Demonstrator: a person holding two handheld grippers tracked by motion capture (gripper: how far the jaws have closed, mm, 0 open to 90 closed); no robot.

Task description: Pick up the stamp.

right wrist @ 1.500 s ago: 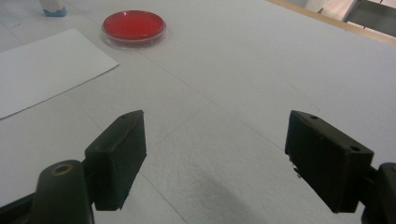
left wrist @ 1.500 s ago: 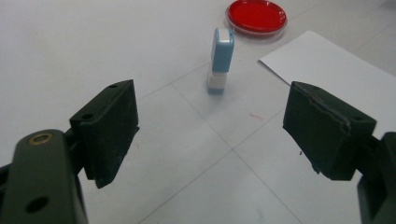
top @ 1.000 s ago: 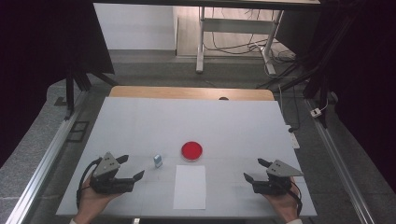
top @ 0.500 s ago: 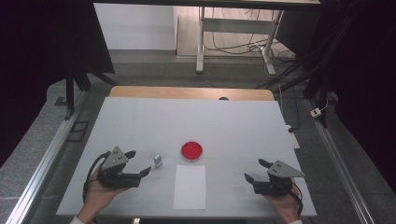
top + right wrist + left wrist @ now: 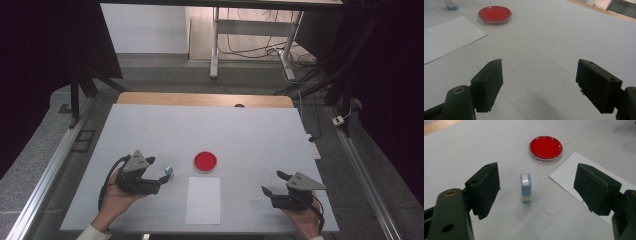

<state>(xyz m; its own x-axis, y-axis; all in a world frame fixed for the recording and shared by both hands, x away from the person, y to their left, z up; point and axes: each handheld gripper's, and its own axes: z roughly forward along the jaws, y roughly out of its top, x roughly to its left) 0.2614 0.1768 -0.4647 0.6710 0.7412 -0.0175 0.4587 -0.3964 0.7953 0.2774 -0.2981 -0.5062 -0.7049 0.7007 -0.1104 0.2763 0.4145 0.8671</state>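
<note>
Left tongs [image 5: 162,179] spread wide, holding nothing; in the left gripper view the jaws stand either side of the small blue stamp-like block [image 5: 526,187] with clear gaps both sides, no contact. Right tongs [image 5: 273,184] also spread wide, nothing between the jaws, low over bare surface near the right front corner, well apart from everything else.

Tabletop [image 5: 250,130]: white, flat, a wooden strip along the far edge.

White paper sheet [image 5: 203,200]: lies flat near the front edge, roughly centre, between the two hands. In the left gripper view its corner sits just past the right-hand jaw.

Red dish [image 5: 205,161]: round, clear rim, red fill, flat on the tabletop just beyond the sheet's far edge, apart from it. It's ahead of and to the right of the block in the left gripper view.

Blue block: stands upright on the tabletop, pale blue body, white top face, left of the dish and left of the sheet, just off the left tongs' tips in the high view [image 5: 169,171]. Touching neither dish nor sheet.
</note>
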